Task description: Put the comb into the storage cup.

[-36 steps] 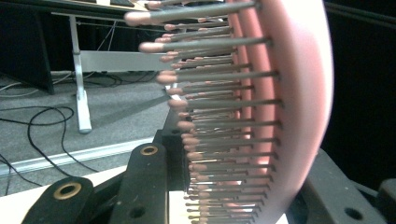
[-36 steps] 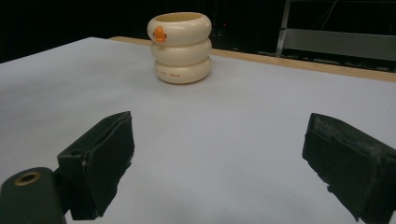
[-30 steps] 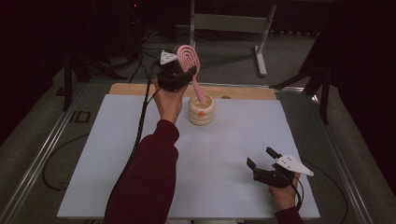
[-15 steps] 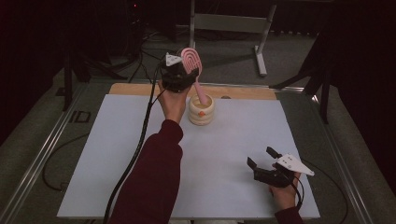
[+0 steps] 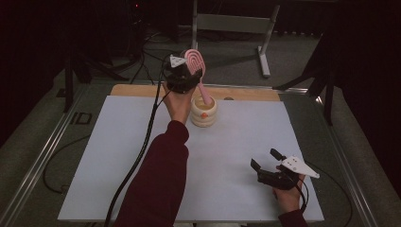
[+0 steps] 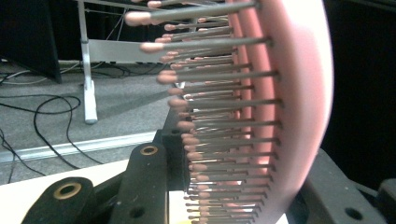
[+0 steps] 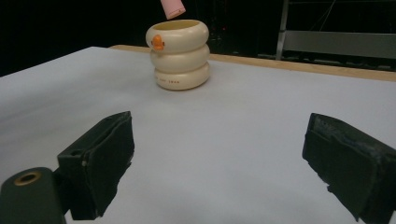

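Here the left gripper [image 5: 187,75] clamps the pink hairbrush [image 5: 195,61] above the cup [image 5: 204,112].

L gripper [image 5: 185,75] raised at far edge, fingers clamped; R gripper [image 5: 268,161] low near front, fingers wide apart.

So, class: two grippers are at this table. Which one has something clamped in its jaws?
The left gripper, raised above the cream cup, is shut on the pink hairbrush. The right gripper near the table's front edge stands open with nothing between its jaws.
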